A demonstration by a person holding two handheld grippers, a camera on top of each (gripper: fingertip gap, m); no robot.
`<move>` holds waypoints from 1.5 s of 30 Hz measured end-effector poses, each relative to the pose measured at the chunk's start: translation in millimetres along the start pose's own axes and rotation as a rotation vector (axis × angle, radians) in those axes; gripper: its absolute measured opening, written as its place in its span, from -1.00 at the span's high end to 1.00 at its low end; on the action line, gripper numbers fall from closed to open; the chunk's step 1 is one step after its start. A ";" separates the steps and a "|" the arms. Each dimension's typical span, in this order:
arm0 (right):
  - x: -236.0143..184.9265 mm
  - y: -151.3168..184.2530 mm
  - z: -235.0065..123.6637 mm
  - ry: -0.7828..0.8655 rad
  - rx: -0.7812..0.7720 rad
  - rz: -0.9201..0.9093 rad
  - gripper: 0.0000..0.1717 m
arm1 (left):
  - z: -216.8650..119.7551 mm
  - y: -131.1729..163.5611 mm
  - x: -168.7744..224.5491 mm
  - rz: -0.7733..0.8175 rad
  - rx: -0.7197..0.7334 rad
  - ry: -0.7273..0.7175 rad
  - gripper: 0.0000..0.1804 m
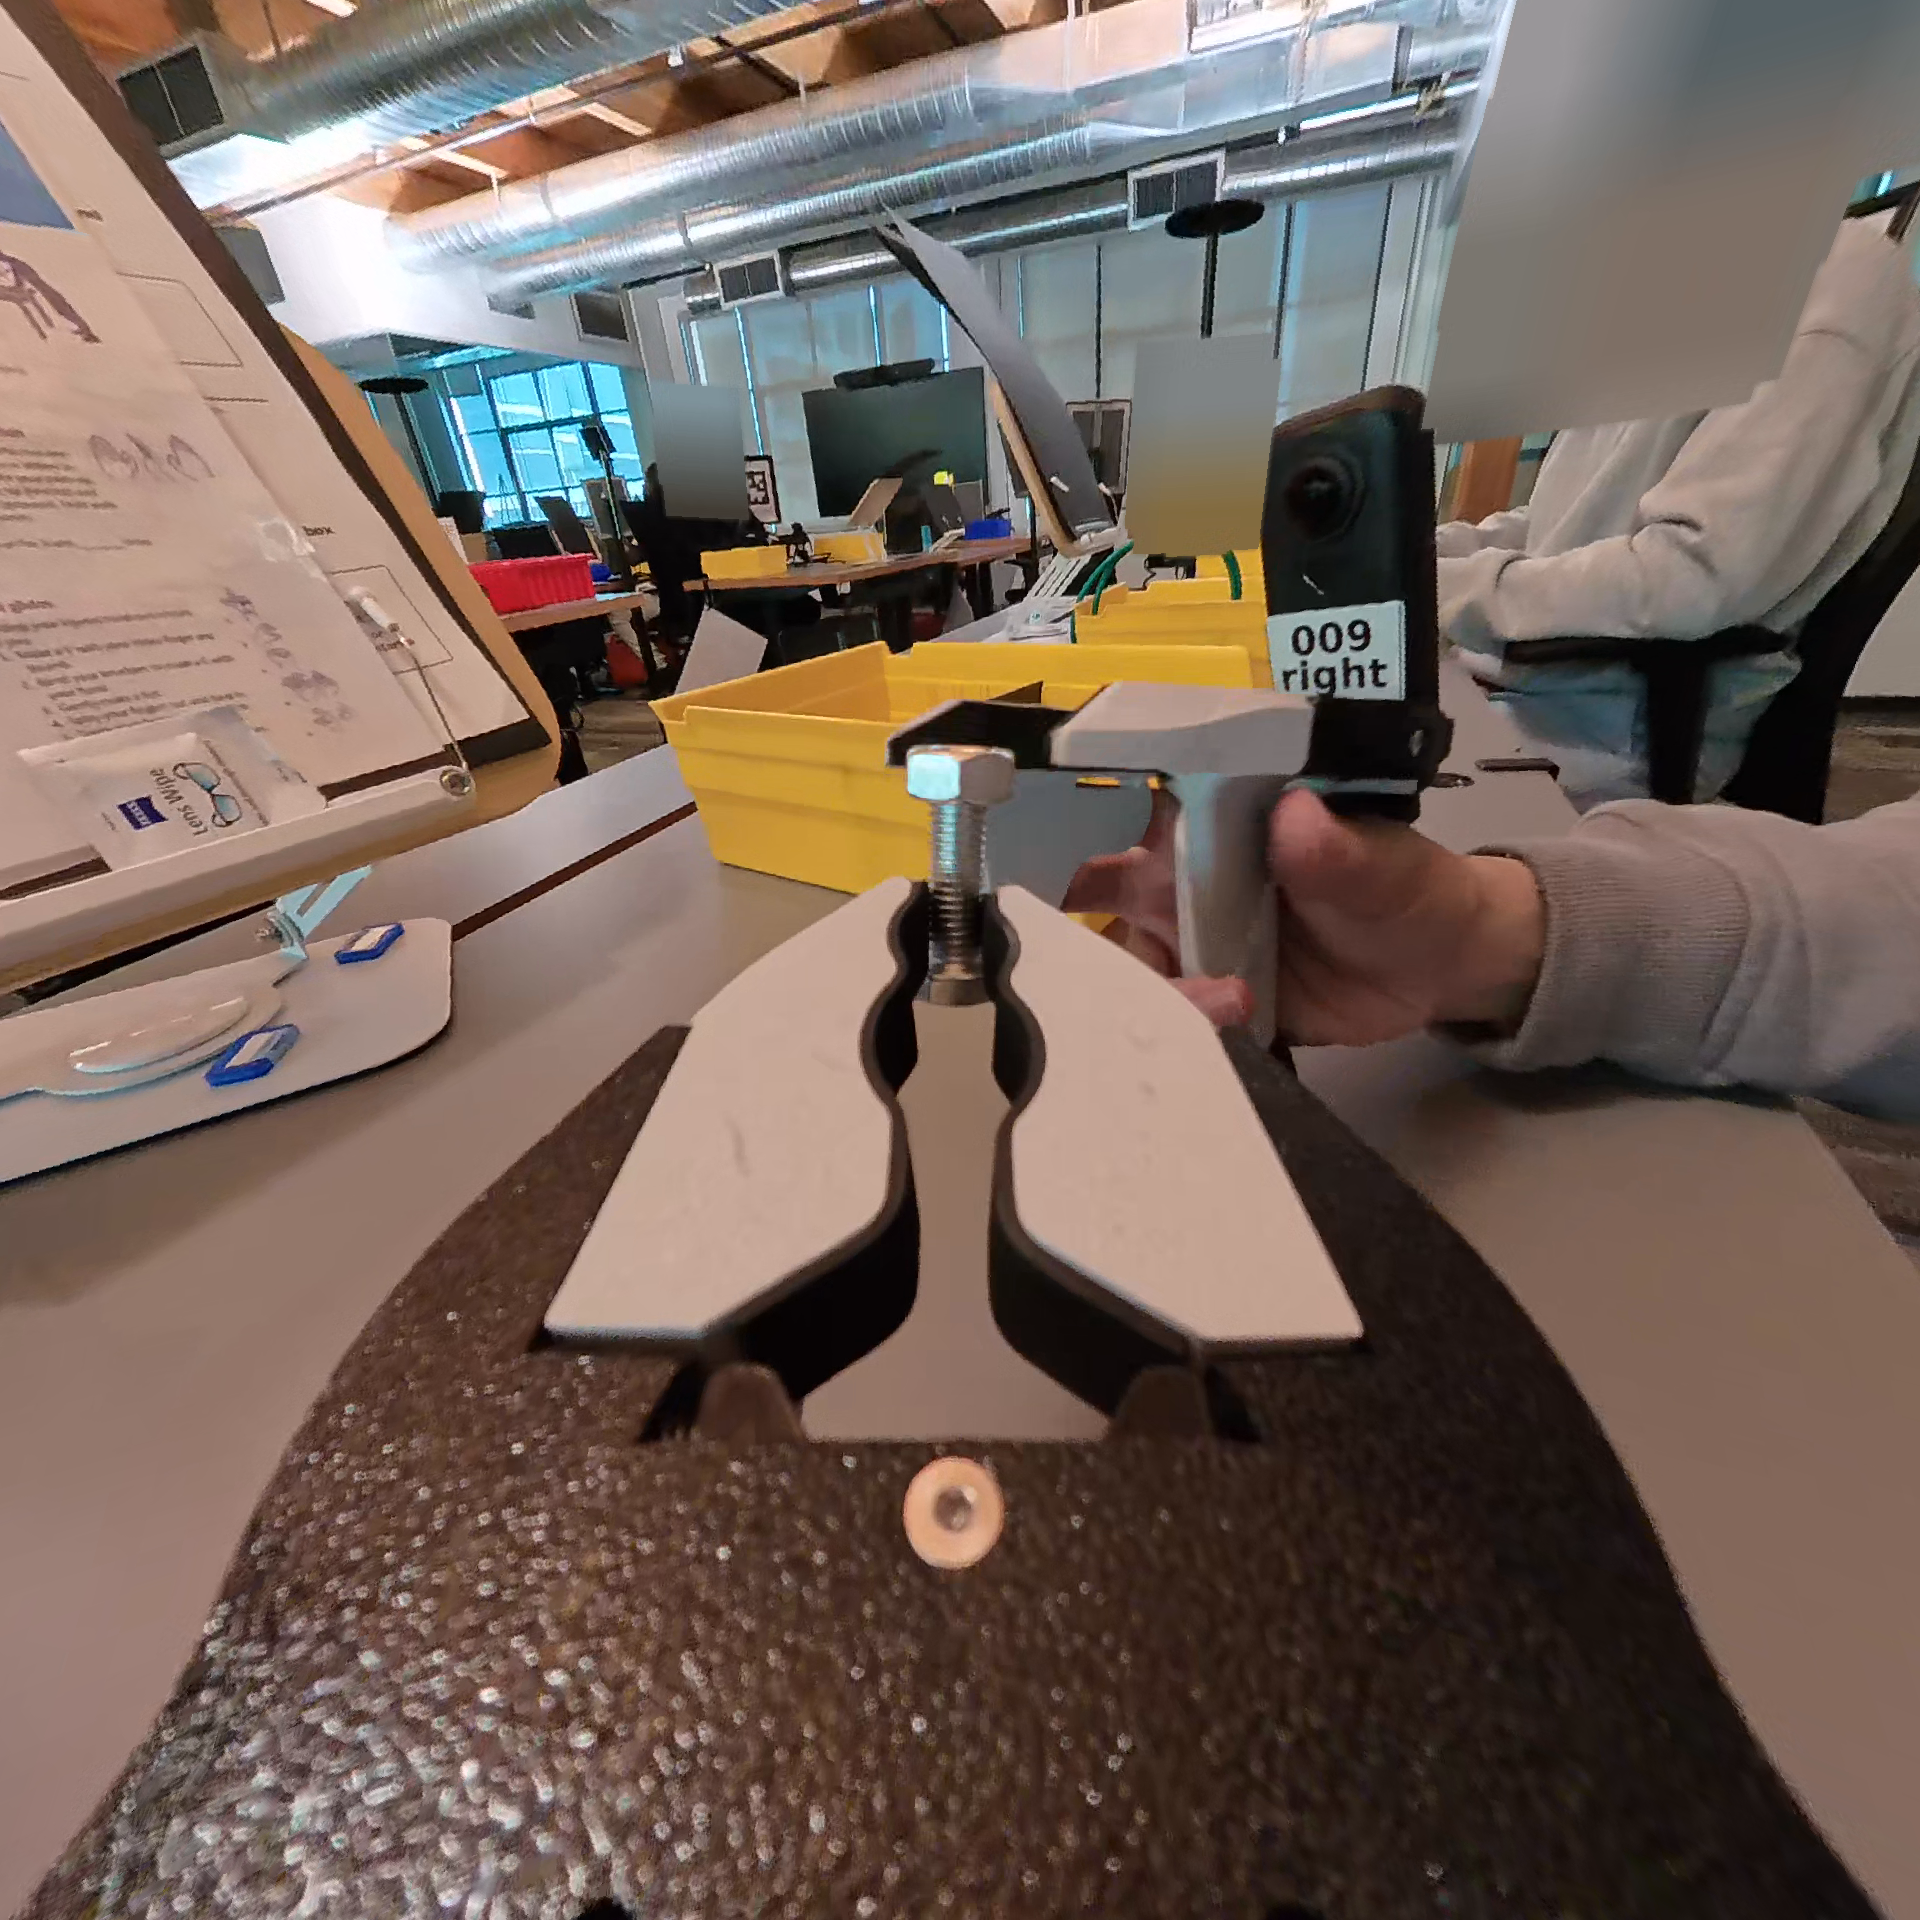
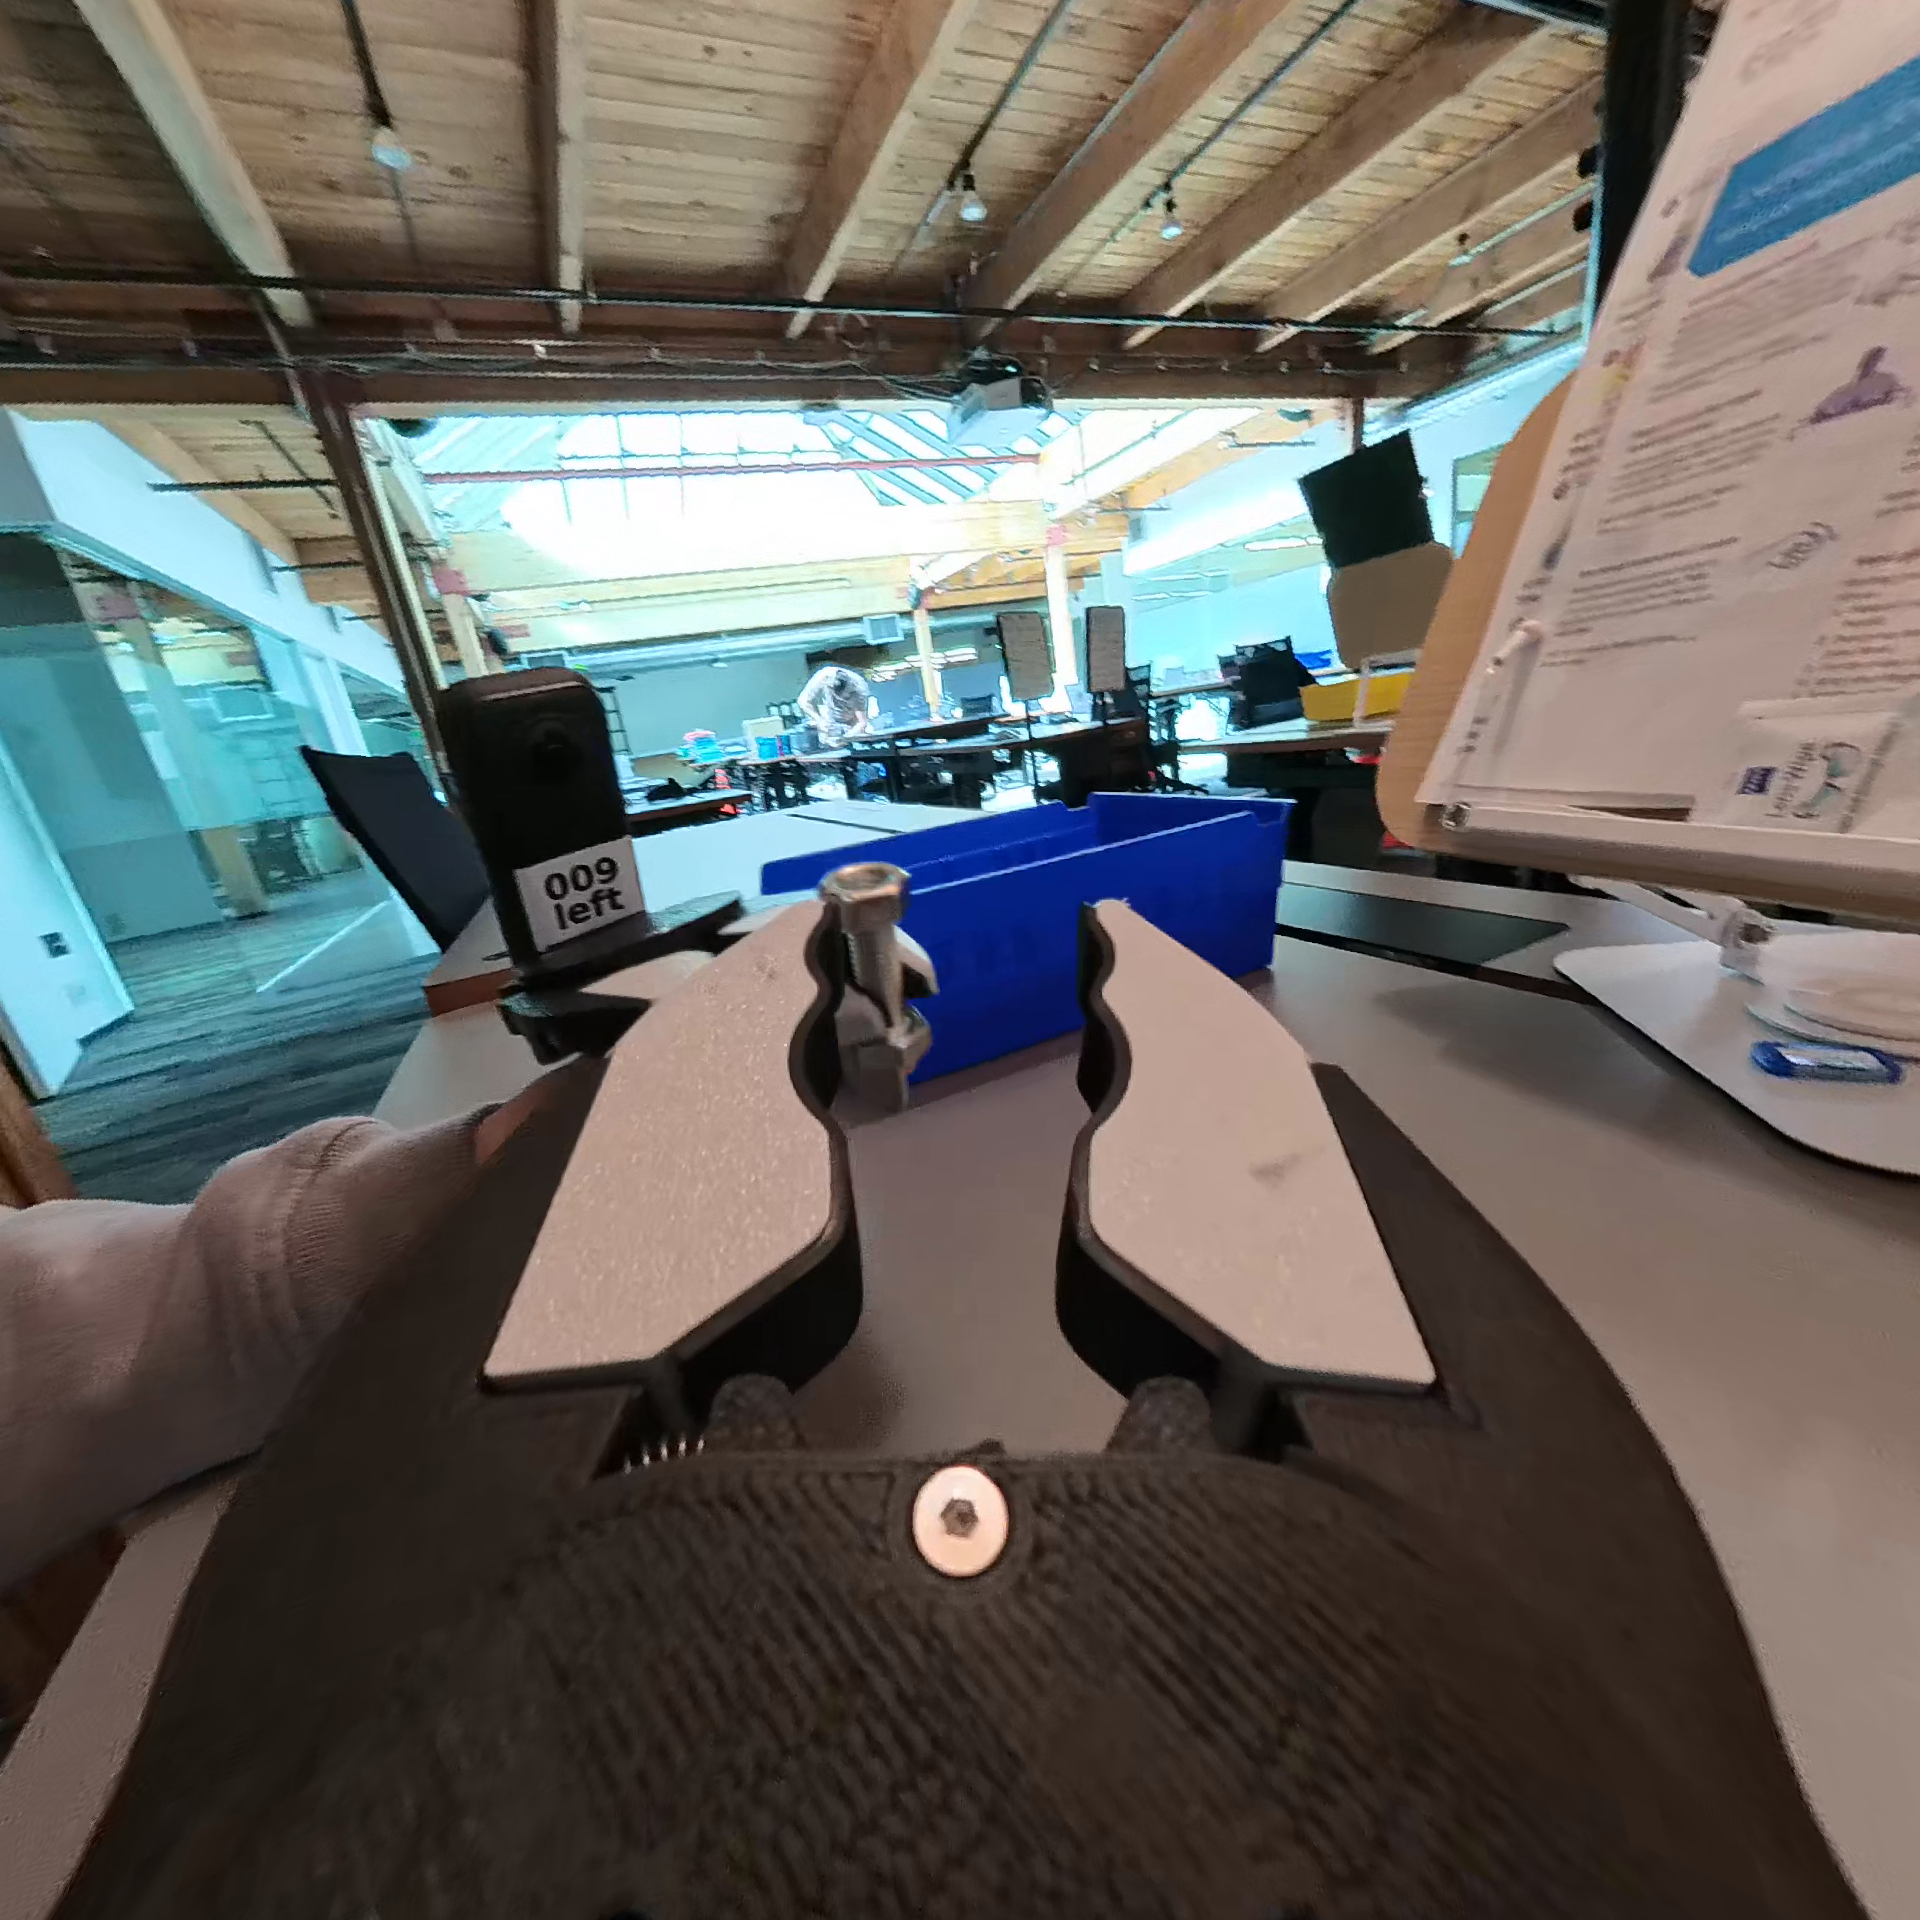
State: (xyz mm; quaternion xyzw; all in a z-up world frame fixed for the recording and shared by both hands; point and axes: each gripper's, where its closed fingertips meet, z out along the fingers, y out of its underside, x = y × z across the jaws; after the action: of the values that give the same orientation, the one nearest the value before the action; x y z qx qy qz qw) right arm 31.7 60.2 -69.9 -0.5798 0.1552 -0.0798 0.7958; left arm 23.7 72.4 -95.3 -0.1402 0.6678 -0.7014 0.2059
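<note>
My left gripper point(image 1: 954, 904) is shut on the threaded shaft of a silver hex bolt point(image 1: 958, 831) and holds it upright, head up. A nut point(image 1: 951, 975) sits at the bolt's lower end, between my fingers. My right gripper point(image 2: 951, 925) is open and holds nothing. The bolt point(image 2: 868, 935) stands between its fingers, close against the left-hand one point(image 2: 717, 1091). In the left wrist view the right gripper point(image 1: 977, 727) reaches in from the right at the height of the bolt's head, held by a hand point(image 1: 1382, 935). The left gripper's fingertips point(image 2: 883, 1039) also show in the right wrist view.
A yellow bin point(image 1: 790, 769) stands on the grey table point(image 1: 260, 1299) behind the bolt. A blue bin point(image 2: 1091, 914) stands beyond my right gripper. A document stand with printed sheets point(image 1: 208, 520) is on a white base point(image 1: 312, 1039) beside them. A person in a light top point(image 1: 1662, 520) sits at the far right. The grippers are tip to tip, or close to it.
</note>
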 end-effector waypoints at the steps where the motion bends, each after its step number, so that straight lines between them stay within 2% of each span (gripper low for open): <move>1: -4.1 -0.2 1.3 -0.016 0.005 0.001 0.50 | 1.1 0.5 0.9 0.007 -0.005 -0.001 0.91; 6: -11.3 1.3 6.1 -0.020 0.005 -0.010 0.53 | 6.9 5.3 7.2 0.064 -0.047 0.001 0.91; 10: -6.2 5.0 6.3 0.005 -0.020 -0.007 0.54 | 8.7 4.9 8.3 0.053 -0.041 0.000 0.91; 13: -0.7 3.3 4.1 0.026 -0.020 -0.022 0.51 | 4.8 2.2 2.9 0.024 -0.019 -0.017 0.91; 15: 10.2 3.2 1.3 0.089 -0.018 -0.021 0.63 | 1.2 -2.8 0.5 -0.006 0.022 -0.014 0.91; 16: 14.9 2.8 -0.4 0.112 -0.015 -0.016 0.61 | -0.4 -5.6 -0.3 -0.024 0.045 -0.011 0.91; 20: -2.4 -3.2 1.2 -0.005 0.023 0.012 0.50 | -1.2 -4.1 -2.6 -0.032 0.038 -0.018 0.91; 23: -13.9 2.4 6.6 -0.033 -0.005 -0.024 0.49 | 2.1 -1.6 1.4 -0.009 0.016 -0.010 0.91; 34: -11.8 5.2 8.8 -0.006 -0.023 0.003 0.70 | 6.4 3.8 4.4 0.040 -0.031 -0.017 0.91; 39: -16.0 5.0 9.0 -0.025 -0.035 -0.050 0.80 | 6.0 3.8 4.4 0.039 -0.031 -0.012 0.91; 42: -19.0 4.9 7.4 -0.074 -0.048 -0.066 0.80 | 5.8 3.0 8.3 0.015 -0.019 0.028 0.91; 45: -28.8 0.4 3.2 -0.202 -0.035 0.001 0.79 | 4.4 -2.7 20.5 -0.051 0.025 0.148 0.91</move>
State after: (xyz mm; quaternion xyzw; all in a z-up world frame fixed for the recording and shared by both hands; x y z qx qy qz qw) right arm 5.8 72.1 -64.8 -0.5986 0.0757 -0.0180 0.7972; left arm 7.6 58.9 -94.0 -0.1023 0.6686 -0.7232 0.1398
